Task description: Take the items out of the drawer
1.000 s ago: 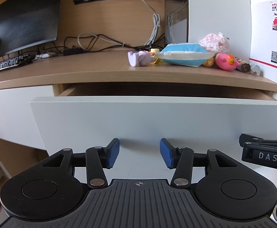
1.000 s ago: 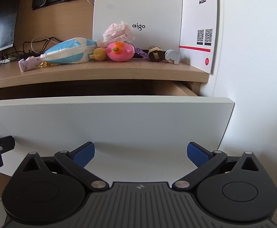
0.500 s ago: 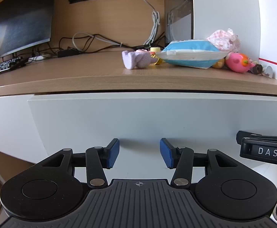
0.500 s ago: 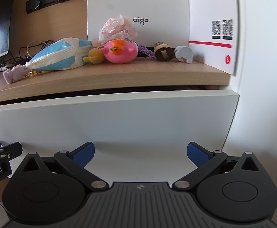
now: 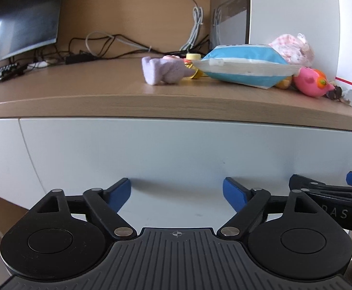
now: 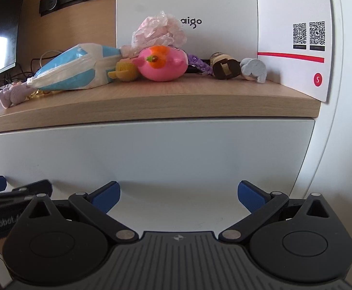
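Facing the shut drawer (image 5: 176,149), both hand-held grippers gape empty, left (image 5: 176,192) opening.

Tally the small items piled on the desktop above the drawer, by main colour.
Pink: 2, round toy, crumpled wrap
Purple: 2, plush, braided cord
Yellow: 2, duck, gold trinket
Blue-white: 1, pouch
Brown: 1, figure
Grey: 1, lumpy toy
Total: 9

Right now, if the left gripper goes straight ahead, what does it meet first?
Most likely the flat white drawer front, closed under the wooden desktop. The left gripper is opening with nothing between its fingers; exact gap unclear.
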